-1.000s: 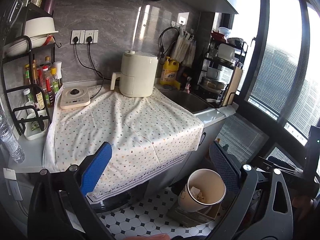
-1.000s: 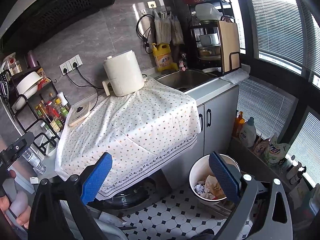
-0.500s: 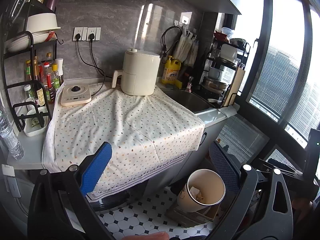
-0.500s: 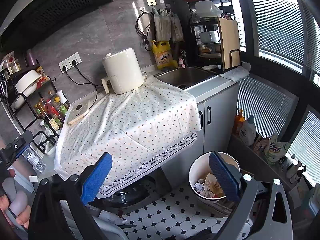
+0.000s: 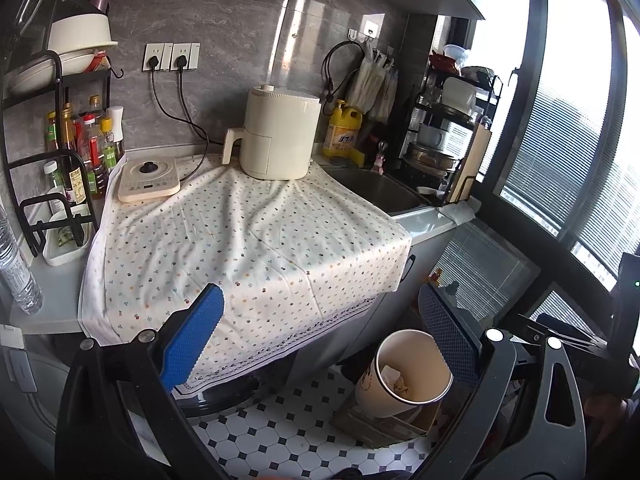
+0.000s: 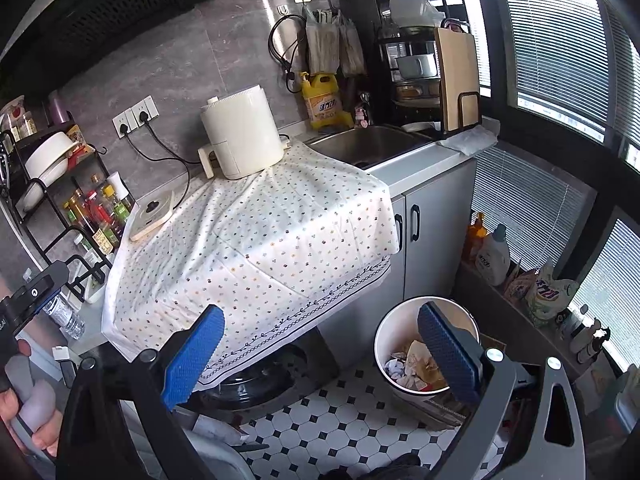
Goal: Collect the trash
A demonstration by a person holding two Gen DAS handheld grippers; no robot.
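A white trash bin (image 5: 370, 394) stands on the tiled floor beside the counter, resting on flat cardboard (image 5: 384, 424). Crumpled paper trash (image 6: 408, 364) lies inside the bin (image 6: 380, 344). My left gripper (image 5: 320, 336) is open and empty, held above the floor, and its right pad overlaps the bin's rim in the left wrist view. My right gripper (image 6: 320, 354) is open too, with nothing between its blue pads. It hangs over the counter's front edge, left of the bin. No loose trash shows on the dotted cloth (image 5: 248, 248).
On the cloth-covered counter stand a cream air fryer (image 5: 280, 136) and a flat induction cooker (image 5: 148, 178), with a sink (image 6: 372, 144) to the right. A bottle rack (image 5: 80, 148) fills the left end. Detergent bottles (image 6: 492, 256) line the window ledge. A hand (image 6: 32, 412) holds the left gripper's handle.
Both views have drifted only slightly. The grippers stay open and empty, and the bin and counter items have not moved.
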